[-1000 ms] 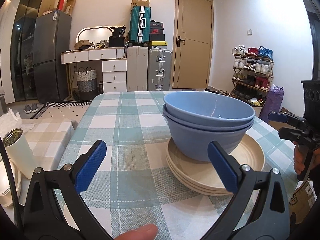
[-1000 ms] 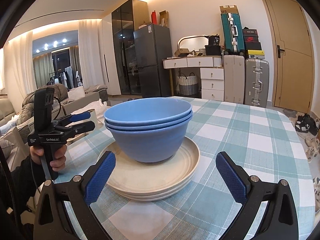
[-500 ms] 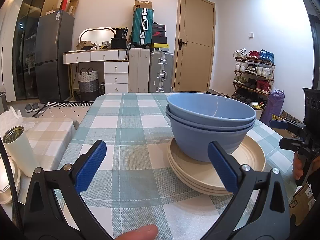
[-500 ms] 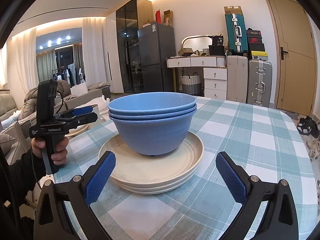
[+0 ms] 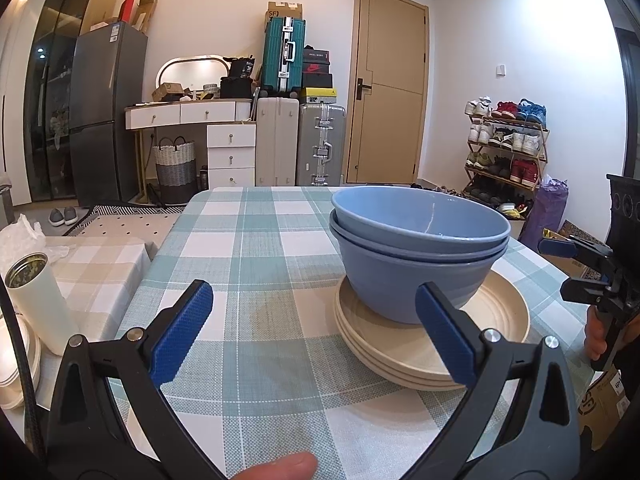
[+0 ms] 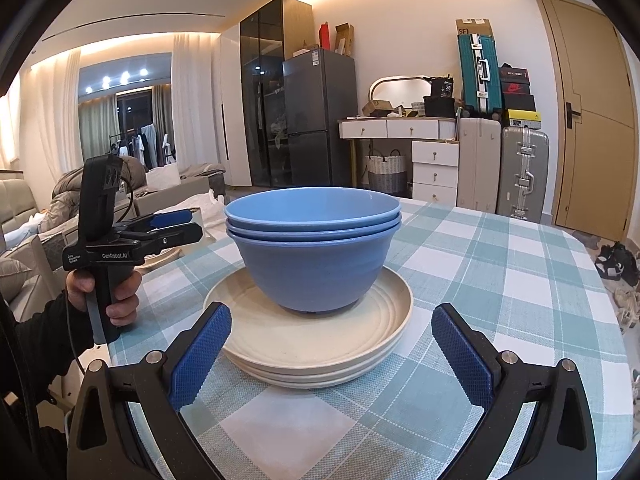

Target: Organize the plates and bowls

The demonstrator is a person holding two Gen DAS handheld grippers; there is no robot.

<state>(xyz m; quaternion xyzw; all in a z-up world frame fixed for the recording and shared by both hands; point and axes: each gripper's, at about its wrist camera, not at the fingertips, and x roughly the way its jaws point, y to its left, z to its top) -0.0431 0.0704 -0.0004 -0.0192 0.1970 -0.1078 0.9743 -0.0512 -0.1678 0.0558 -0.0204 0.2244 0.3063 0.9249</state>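
Three nested blue bowls (image 5: 416, 252) (image 6: 314, 248) stand on a stack of three cream plates (image 5: 496, 320) (image 6: 256, 328) on the checked table. My left gripper (image 5: 316, 332) is open and empty, short of the stack and to its left; it also shows in the right wrist view (image 6: 176, 226). My right gripper (image 6: 332, 354) is open and empty, just in front of the plates; it also shows at the right edge of the left wrist view (image 5: 560, 268).
The green-and-white checked tablecloth (image 5: 256, 248) covers the table. A white tin cup (image 5: 40, 300) and more cream plates (image 5: 16, 360) sit on a lower side table at left. Suitcases, drawers, a fridge and a shoe rack line the far walls.
Both grippers have drawn back slightly and lowered; the stack sits a little lower and farther in each view. Bowls and plates have not moved.
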